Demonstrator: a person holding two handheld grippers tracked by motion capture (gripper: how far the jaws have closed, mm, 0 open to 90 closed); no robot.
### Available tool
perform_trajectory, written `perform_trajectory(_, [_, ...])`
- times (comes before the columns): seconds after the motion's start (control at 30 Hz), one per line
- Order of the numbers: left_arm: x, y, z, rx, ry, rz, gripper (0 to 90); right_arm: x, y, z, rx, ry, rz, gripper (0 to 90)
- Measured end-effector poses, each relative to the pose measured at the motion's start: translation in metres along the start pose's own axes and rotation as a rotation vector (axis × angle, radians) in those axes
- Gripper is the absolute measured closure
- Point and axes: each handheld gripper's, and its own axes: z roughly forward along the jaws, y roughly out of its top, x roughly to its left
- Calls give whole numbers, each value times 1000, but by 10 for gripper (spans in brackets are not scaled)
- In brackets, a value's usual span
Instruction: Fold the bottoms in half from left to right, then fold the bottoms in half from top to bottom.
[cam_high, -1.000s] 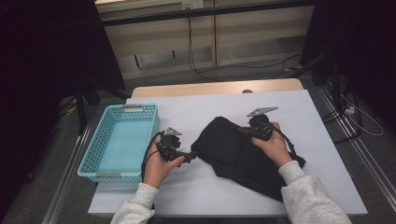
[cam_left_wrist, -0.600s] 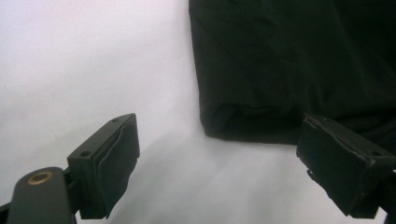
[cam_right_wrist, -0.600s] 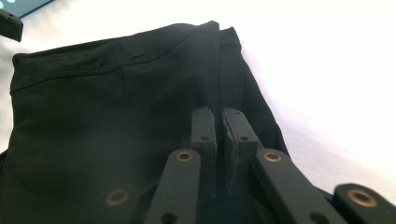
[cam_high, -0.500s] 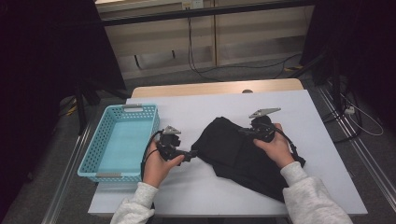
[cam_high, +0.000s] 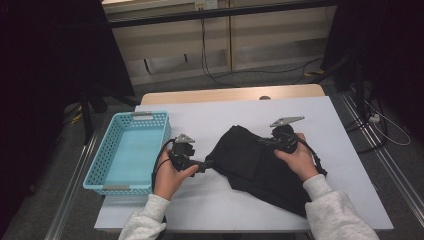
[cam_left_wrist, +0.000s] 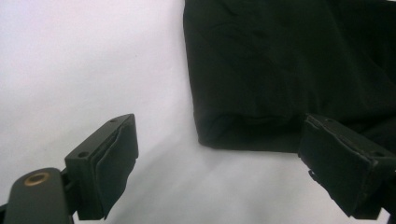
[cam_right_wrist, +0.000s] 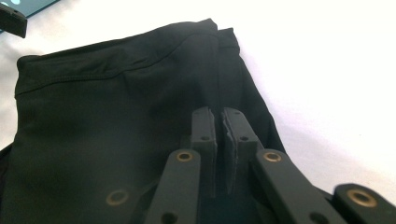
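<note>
Garment: a black garment (cam_high: 260, 167) lies folded on the white table (cam_high: 215, 120), right of the middle, reaching from near the centre towards the person's right sleeve (cam_high: 332, 210)
Garment edge: in the left gripper view a folded corner (cam_left_wrist: 210, 133) lies flat on the table between the two jaws, touched by neither
Right gripper: the right gripper (cam_high: 267, 141) rests on the upper part of the garment, its jaws clenched on a raised fold of the black cloth; in the right gripper view the pads (cam_right_wrist: 229, 135) meet with the pinched ridge running up from them
Left gripper: the left gripper (cam_high: 206, 165) sits low at the garment's left corner, jaws released and standing wide, nothing gripped
Hands: each hand wraps its gripper's body, the forearms in pale grey sleeves
Basket: a light blue basket (cam_high: 100, 167) stands at the table's left edge, just beside the left hand (cam_high: 167, 177)
Table: white top, with a wooden strip (cam_high: 200, 95) along the far side
</note>
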Motion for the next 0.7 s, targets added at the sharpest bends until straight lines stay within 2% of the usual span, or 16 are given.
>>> perform_trajectory(0.07, [-1, 0, 0, -7, 9, -6, 122, 0, -1, -1, 0, -2, -2, 845])
perform_trajectory(0.2, [0, 1, -1, -4, 3, 4, 121, 0, 0, -2, -2, -4, -3, 845])
perform_trajectory(0.7, [2, 1, -2, -9, 3, -4, 120, 0, 0, -3, -2, -4, -9, 846])
